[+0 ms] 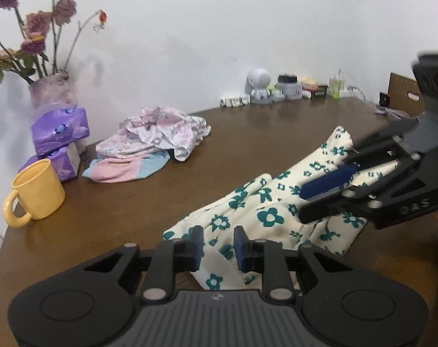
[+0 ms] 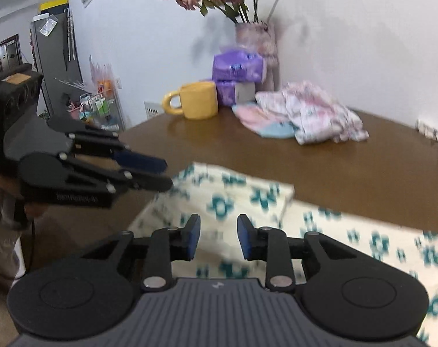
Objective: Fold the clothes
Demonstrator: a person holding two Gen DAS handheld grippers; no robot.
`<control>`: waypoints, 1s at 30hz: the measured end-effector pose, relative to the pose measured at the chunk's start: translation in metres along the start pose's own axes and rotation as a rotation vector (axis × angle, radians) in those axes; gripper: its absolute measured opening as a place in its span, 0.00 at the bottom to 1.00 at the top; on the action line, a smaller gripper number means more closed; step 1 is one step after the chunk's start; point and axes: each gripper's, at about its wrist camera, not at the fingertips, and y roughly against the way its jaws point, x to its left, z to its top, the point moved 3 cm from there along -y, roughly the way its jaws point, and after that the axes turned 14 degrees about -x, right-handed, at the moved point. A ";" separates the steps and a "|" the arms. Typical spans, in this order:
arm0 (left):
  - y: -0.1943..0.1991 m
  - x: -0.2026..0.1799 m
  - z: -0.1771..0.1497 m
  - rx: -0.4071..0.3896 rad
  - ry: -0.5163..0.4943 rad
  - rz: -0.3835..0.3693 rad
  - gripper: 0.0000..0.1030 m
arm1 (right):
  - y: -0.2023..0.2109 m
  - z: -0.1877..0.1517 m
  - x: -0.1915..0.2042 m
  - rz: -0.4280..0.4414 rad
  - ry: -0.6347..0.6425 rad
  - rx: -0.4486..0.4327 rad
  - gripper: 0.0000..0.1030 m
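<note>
Across the lower right of the tabletop (image 1: 132,196), a flowered garment (image 1: 265,217) is spread.
Both jaws are parted and nothing is held; one hem should be pinched evenly by the left gripper (image 1: 219,244) and right gripper (image 2: 219,237) before folding.

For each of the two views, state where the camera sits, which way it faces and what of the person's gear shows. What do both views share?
Left wrist: on the left gripper, facing over the floral cloth toward the wall; right gripper enters at right.
Right wrist: on the right gripper, facing the vase corner; left gripper enters at left.
Shared: cloth, mug, tissue packs, clothes pile, table.
</note>
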 end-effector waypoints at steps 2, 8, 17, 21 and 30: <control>-0.006 -0.001 -0.004 0.020 -0.013 -0.007 0.12 | -0.019 0.006 0.002 0.010 0.014 0.003 0.24; -0.011 -0.001 -0.011 0.033 -0.047 -0.031 0.12 | -0.060 -0.002 0.007 0.048 0.026 0.081 0.17; -0.013 -0.007 -0.015 0.019 -0.117 -0.054 0.10 | -0.067 -0.019 0.004 0.046 0.002 0.119 0.16; -0.005 0.005 -0.004 -0.013 -0.055 -0.071 0.15 | -0.053 0.003 -0.002 0.086 -0.005 0.076 0.18; -0.024 0.048 0.015 -0.010 0.132 -0.015 0.22 | -0.083 0.032 -0.079 -0.002 -0.114 0.141 0.34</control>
